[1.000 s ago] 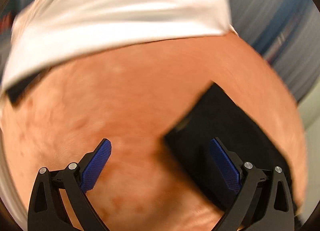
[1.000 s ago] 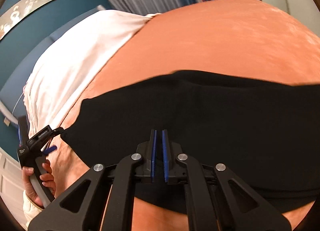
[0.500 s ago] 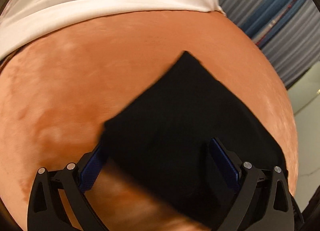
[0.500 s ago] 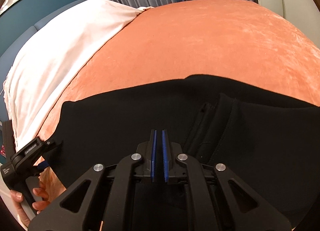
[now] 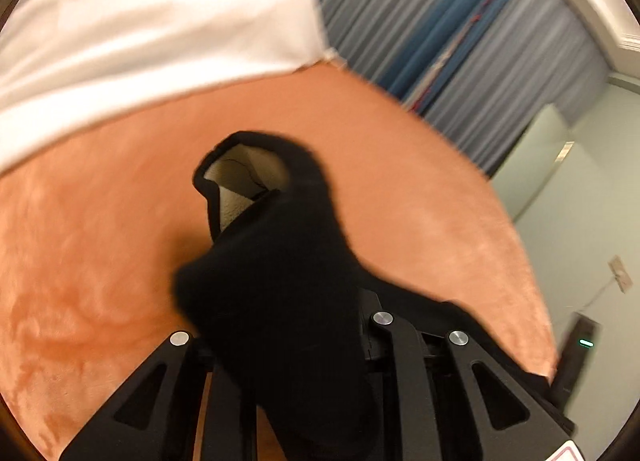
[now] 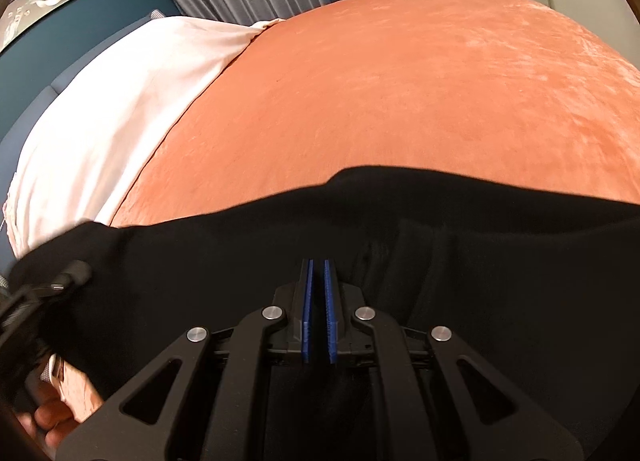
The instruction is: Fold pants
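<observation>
Across the bed's [image 6: 400, 81] near edge lie the pants [image 6: 460, 245]. Left tool [image 5: 280, 341] is closing on a bunched leg end; right tool [image 6: 318, 301] is pressed together, apparently empty. A shallow pinch could slip mid-fold.

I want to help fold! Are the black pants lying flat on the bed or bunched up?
Bunched up at one end: the black pants rise in a lump from the closing left claw, pale lining showing, over the orange blanket.

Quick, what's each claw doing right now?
Left gripper: closing on the pants, cloth between its jaws.
Right gripper: shut, over the pants; a grip cannot be told.
</observation>
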Demonstrator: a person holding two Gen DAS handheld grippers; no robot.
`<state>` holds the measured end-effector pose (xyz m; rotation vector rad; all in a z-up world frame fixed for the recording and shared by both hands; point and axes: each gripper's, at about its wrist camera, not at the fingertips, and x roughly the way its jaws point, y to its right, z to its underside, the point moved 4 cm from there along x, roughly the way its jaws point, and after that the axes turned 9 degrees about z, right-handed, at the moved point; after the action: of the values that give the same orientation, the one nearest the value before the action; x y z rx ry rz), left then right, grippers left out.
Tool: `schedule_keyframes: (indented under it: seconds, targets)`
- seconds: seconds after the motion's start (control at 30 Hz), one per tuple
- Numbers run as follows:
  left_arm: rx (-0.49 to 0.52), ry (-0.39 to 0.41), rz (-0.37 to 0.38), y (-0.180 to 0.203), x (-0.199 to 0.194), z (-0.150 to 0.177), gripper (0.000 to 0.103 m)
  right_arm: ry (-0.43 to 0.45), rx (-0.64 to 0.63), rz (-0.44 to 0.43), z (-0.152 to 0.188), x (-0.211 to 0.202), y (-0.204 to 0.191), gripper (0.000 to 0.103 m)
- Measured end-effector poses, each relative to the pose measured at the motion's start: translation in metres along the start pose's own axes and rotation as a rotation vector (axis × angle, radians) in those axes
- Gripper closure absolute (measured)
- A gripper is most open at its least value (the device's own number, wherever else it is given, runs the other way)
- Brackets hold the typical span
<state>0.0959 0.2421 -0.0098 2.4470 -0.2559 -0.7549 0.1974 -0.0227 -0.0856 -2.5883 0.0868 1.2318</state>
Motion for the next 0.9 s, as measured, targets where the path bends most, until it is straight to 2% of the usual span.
schedule_keyframes:
  seconds: [0.07,0.13,0.27,0.33,0.37,0.47,0.57,0.6,0.7,0.77,0.83,0.9]
  targets:
    - [0.051,0.049,0.075,0.030,0.000,-0.009,0.088,-0.015,-0.017,0.030,-0.008,0.007,0.000,0.097]
    - [0.100,0.082,0.126,0.050,-0.007,-0.009,0.088,-0.124,-0.088,0.075,-0.013,0.034,-0.006,0.101]
    - [0.241,0.099,0.175,0.092,-0.010,0.005,0.088,-0.101,-0.206,0.103,-0.030,0.033,-0.019,0.100]
    - [0.266,0.082,0.206,0.105,-0.003,0.010,0.088,-0.150,-0.216,0.107,-0.032,0.052,-0.019,0.101]
    - [0.277,0.075,0.216,0.110,-0.002,0.012,0.088,-0.139,-0.217,0.109,-0.034,0.058,-0.019,0.102]
    - [0.342,0.066,0.218,0.134,0.005,0.023,0.088,-0.110,-0.214,0.102,-0.037,0.050,-0.023,0.102]
    - [0.367,0.056,0.206,0.146,0.009,0.027,0.088,-0.070,-0.122,0.068,-0.031,0.026,-0.007,0.100]
    - [0.369,0.055,0.200,0.145,-0.002,0.032,0.087,-0.074,-0.117,0.070,-0.030,0.029,-0.004,0.100]
    - [0.344,0.045,0.191,0.145,0.006,0.028,0.087,-0.113,-0.155,0.095,-0.036,0.058,-0.010,0.103]
    - [0.354,0.035,0.178,0.153,0.016,0.025,0.087,-0.129,-0.141,0.093,-0.047,0.063,-0.012,0.103]
    - [0.366,0.032,0.164,0.154,0.011,0.027,0.087,-0.104,-0.109,0.058,-0.046,0.044,-0.008,0.102]
    - [0.376,0.024,0.151,0.147,-0.001,0.033,0.087,-0.055,-0.142,0.091,-0.025,0.017,-0.001,0.099]
